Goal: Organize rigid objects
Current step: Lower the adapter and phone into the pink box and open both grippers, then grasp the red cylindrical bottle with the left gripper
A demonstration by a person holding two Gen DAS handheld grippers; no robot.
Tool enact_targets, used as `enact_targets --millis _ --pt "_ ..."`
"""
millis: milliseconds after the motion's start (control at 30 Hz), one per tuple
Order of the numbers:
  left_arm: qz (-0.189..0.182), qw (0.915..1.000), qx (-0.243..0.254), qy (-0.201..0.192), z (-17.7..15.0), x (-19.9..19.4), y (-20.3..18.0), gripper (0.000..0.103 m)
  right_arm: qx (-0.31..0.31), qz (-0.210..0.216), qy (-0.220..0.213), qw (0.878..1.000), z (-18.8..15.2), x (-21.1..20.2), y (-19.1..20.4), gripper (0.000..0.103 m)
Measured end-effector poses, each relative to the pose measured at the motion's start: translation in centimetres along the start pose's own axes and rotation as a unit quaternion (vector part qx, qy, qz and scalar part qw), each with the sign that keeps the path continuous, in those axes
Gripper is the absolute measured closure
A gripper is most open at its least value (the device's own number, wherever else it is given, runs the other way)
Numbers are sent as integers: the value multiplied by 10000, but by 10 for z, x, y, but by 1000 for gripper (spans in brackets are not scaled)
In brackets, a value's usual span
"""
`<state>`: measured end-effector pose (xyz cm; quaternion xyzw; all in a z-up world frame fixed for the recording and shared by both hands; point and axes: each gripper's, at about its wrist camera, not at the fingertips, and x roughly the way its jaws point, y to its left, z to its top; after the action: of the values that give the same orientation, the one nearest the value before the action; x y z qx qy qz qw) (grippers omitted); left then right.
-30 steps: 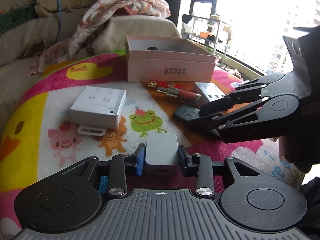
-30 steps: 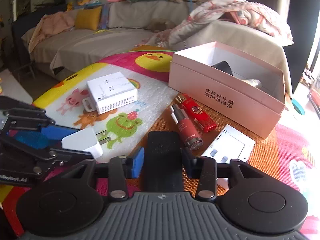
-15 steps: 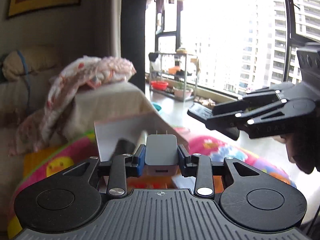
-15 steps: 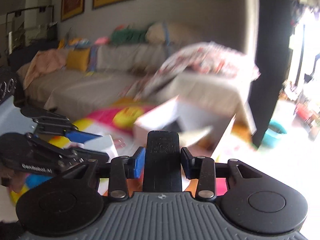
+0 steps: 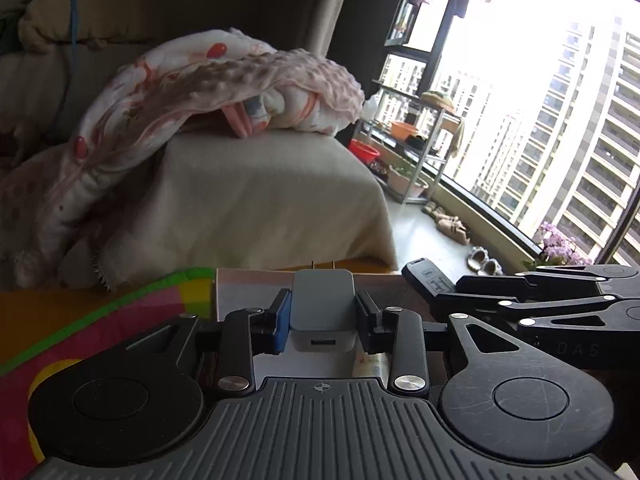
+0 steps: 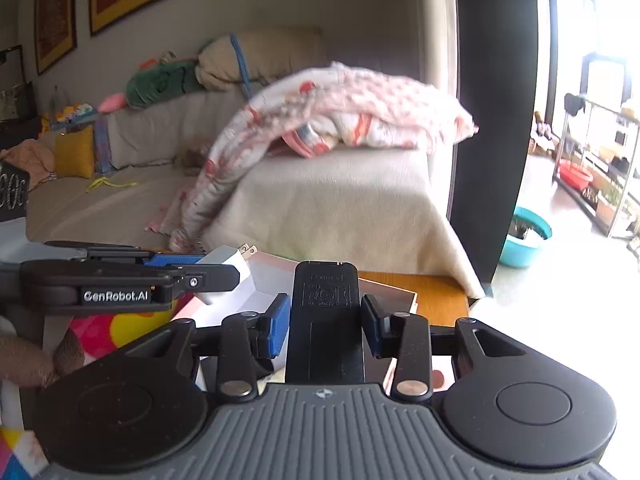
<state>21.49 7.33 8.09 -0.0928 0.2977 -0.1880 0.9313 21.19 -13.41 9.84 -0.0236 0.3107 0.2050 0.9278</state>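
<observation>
My left gripper [image 5: 322, 316] is shut on a grey-white wall charger [image 5: 322, 312], its prongs pointing away, held above the pink box [image 5: 248, 294]. My right gripper [image 6: 325, 316] is shut on a flat black rectangular device [image 6: 325, 320] and hovers over the same pink box [image 6: 396, 292]. In the left wrist view the right gripper [image 5: 432, 284] comes in from the right with the black device [image 5: 426, 278] at its tip. Seen from the right wrist, the left gripper [image 6: 224, 270] enters from the left, carrying the charger [image 6: 230, 268].
A colourful cartoon play mat [image 5: 100, 320] covers the wooden table [image 6: 436, 300]. Behind stands a beige-covered sofa [image 5: 260, 200] with a pink patterned blanket [image 5: 200, 80]. A teal basin [image 6: 524, 242] sits on the floor to the right, and a rack [image 5: 420, 140] stands by the window.
Both grippers rose from the mat and swung forward over the pink box, each keeping its object. The items lying on the mat have dropped out of view.
</observation>
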Motion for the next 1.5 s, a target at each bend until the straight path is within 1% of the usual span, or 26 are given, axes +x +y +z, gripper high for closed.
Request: enact_targets --millis 100,200,267,333,400,467,533,600,667,700,733,800,833,867,967,1033,1133,1167,1233,1267,1300,1333,1400,1433,1467,1500 --pt "-73 9994 -337 -56 0 13 17 67 40 133 176 9997 0 32 0 65" --pt "-204 9977 -582 -268 -5 0 28 67 7 -57 237 9997 -7 39 1 64" --pt "-197 9974 -585 -375 -11 -19 30 67 3 -101 184 9998 -15 26 -1 64" --pt "-33 9978 -487 -459 -20 -44 30 67 -124 -64 20 9999 -30 -1 0 59" --pt "161 9979 -418 -460 -36 -72 33 67 -243 -41 -148 9996 -49 -29 2 38" --pt "315 9975 -488 -415 -57 -99 39 67 -299 33 -228 9993 -72 -58 4 30" --pt "413 9962 -659 -381 -83 -128 46 67 -340 74 -212 9992 -96 -80 8 28" --pt "512 9940 -877 -397 -108 -154 54 67 -386 14 -352 9986 -122 -98 11 28" --pt "638 9901 -1158 -466 -133 -178 61 67 -391 -219 -598 9972 -147 -112 15 27" --pt "682 9874 -1338 -505 -144 -189 65 67 -335 -331 -621 9970 -157 -116 17 24" --pt "702 9847 -1503 -538 -154 -196 68 67 -244 -286 -524 9979 -166 -119 18 24" --pt "683 9791 -1825 -580 -173 -209 74 67 36 124 -116 9999 -177 -116 15 24" --pt "655 9777 -1915 -559 -179 -211 76 67 246 311 47 9992 -183 -114 13 24" --pt "648 9767 -1974 -537 -184 -211 77 67 389 374 111 9985 -188 -112 13 24" --pt "575 9763 -2035 -460 -191 -204 75 67 506 292 244 9980 -199 -107 18 24" --pt "486 9786 -1960 -393 -191 -198 70 64 517 236 271 9980 -204 -105 20 24" --pt "328 9845 -1706 -239 -188 -188 55 64 550 232 261 9979 -206 -104 20 24" --pt "429 9868 -1547 -220 -187 -186 48 64 573 238 262 9977 -206 -104 20 24" --pt "960 9892 -1036 -382 -179 -187 27 64 602 243 252 9976 -206 -103 18 24" --pt "1205 9891 -685 -494 -175 -188 13 64 602 241 245 9976 -206 -103 18 24" --pt "1241 9895 -515 -527 -170 -188 1 64 604 237 238 9976 -206 -103 19 24" --pt "1077 9918 -493 -477 -165 -186 -8 64 608 232 233 9976 -207 -103 19 24" --pt "427 9967 -666 -151 -158 -174 -23 64 612 221 223 9976 -207 -103 19 23" --pt "199 9969 -756 16 -157 -166 -29 64 614 215 214 9977 -207 -103 19 23" --pt "57 9965 -803 219 -156 -155 -36 64 619 202 202 9977 -207 -103 19 23" --pt "45 9963 -775 358 -156 -145 -43 64 629 182 186 9977 -208 -104 19 23"
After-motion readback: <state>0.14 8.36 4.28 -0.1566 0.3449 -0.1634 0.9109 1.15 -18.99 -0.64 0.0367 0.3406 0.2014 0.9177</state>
